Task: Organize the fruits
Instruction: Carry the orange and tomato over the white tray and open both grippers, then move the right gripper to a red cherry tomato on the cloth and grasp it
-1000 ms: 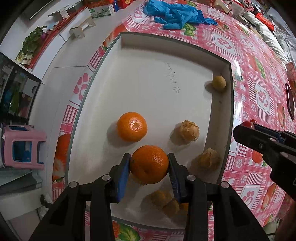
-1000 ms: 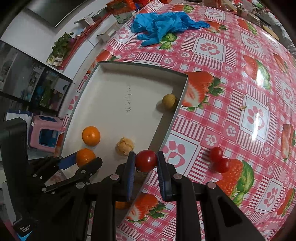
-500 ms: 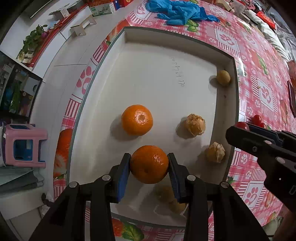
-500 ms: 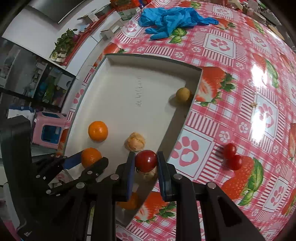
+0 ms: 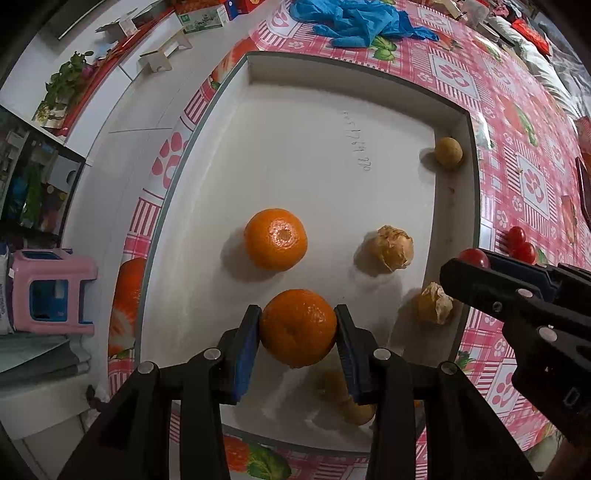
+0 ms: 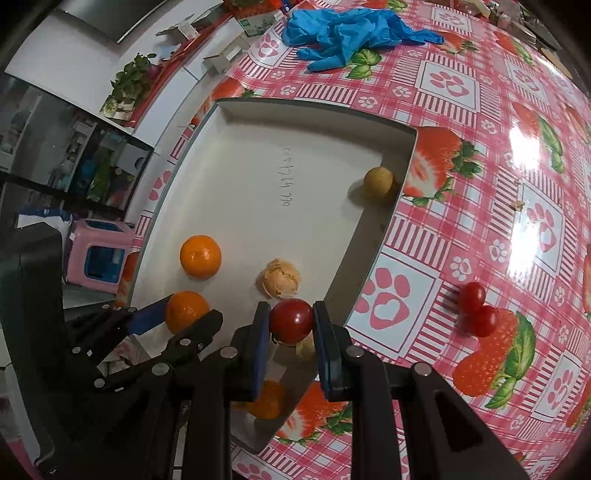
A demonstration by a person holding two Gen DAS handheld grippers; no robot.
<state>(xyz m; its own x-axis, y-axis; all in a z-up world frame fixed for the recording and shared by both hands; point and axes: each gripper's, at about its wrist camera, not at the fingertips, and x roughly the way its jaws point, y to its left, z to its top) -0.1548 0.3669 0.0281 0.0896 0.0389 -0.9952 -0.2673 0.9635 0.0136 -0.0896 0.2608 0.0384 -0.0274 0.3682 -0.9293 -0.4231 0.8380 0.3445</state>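
My left gripper (image 5: pixel 298 334) is shut on an orange tangerine (image 5: pixel 297 327) and holds it over the near part of the white tray (image 5: pixel 369 85). A second tangerine (image 5: pixel 275 239) lies in the tray just beyond it. My right gripper (image 6: pixel 291 321) is shut on a red cherry tomato (image 6: pixel 291 319) above the tray's right wall (image 6: pixel 354 269). It shows at the right of the left wrist view (image 5: pixel 474 257). Husked physalis fruits (image 5: pixel 393 246) (image 5: pixel 436 303) and a small yellow-brown fruit (image 5: pixel 448 151) lie in the tray. Two cherry tomatoes (image 6: pixel 478 308) lie on the tablecloth.
The table has a pink strawberry-and-paw tablecloth (image 6: pixel 480 184). Blue gloves (image 6: pixel 351 27) lie beyond the tray. More small fruits (image 5: pixel 351 398) sit under my left gripper near the tray's front wall. A pink stool (image 5: pixel 51 290) stands on the floor to the left, off the table edge.
Both grippers have drawn back and risen slightly with their fruit, so the tray looks farther off. The fruits in the tray have not moved.
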